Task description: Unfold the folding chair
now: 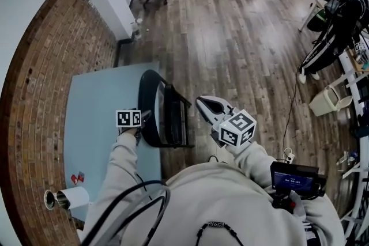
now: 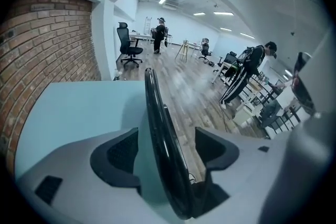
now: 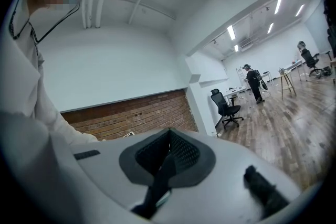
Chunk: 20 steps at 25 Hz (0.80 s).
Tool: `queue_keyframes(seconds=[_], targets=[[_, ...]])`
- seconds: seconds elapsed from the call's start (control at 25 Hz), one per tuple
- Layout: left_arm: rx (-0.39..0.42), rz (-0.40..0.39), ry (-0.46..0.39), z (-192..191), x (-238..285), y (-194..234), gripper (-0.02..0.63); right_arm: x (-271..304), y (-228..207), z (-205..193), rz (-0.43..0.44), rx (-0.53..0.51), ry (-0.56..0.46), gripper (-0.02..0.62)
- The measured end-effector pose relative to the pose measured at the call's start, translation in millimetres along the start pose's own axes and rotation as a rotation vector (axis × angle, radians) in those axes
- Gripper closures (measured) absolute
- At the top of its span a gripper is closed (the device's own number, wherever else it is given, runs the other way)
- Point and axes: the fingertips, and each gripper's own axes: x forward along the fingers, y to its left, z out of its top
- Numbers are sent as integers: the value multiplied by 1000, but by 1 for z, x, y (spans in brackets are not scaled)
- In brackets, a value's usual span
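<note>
Now the folding chair (image 1: pixel 164 118) is standing folded flat on its edge on the wooden floor (image 1: pixel 230 49), right at the side of a light blue surface (image 1: pixel 98 118) that is lying along a brick wall (image 1: pixel 40 83). Whether the chair is leaning on that surface I cannot tell. Its black curved top rim is facing up toward the person.

The left gripper (image 1: pixel 142 117) is reaching steeply down over that rim. In the left gripper view the jaws are standing wide apart with the chair's (image 2: pixel 163 149) thin black edge running up between them; both dark pads (image 2: pixel 123 152) are sitting clear of it, so the left gripper (image 2: pixel 167 134) is straddling the rim without pressing on it.

The right gripper (image 1: pixel 202 102) is hanging just to the right of the chair, apart from it, with its marker cube (image 1: pixel 237 128) turned toward the camera. In the right gripper view its jaws are lying fully together with nothing between them, and the right gripper (image 3: pixel 169 136) is pointing out level across the room toward the brick wall and a black office chair (image 3: pixel 227 105).

Near the person's left sleeve a white roll (image 1: pixel 68 199) is lying on the blue surface, with a small red item (image 1: pixel 76 178) just beside it. Far across the room a person (image 2: pixel 159 34) is standing by a desk
</note>
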Motion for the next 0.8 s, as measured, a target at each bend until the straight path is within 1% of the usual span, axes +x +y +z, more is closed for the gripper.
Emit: queue_keyframes(seconds=[0.24,0.36,0.44,0.56,0.68,0.72,0.76,0.8], targets=[[-11,10,77,-3,31,12,281,-2,-18,-2,-41,11,7,588],[-25,3,115,-9,45,15,281,-2,-27,-5,-59,16,9,588],[-11,1,154,-16,51,15,281,-2,-30,-6,-67,16,12,588],[-13,-22,200,-20,53,13,281,-1,-34,-8,-76,21,19,588],[-28,-56,270,-26,54,7,290,2,-32,-9,-72,22,28,588],[-26,-72,293,-27,54,2,334,3,-31,-9,-70,21,30,588],[-19,-84,311,-28,54,-2,415,4,-30,-8,-67,22,31,588],[-8,-86,324,-29,54,-5,467,6,-29,-8,-63,23,31,588]])
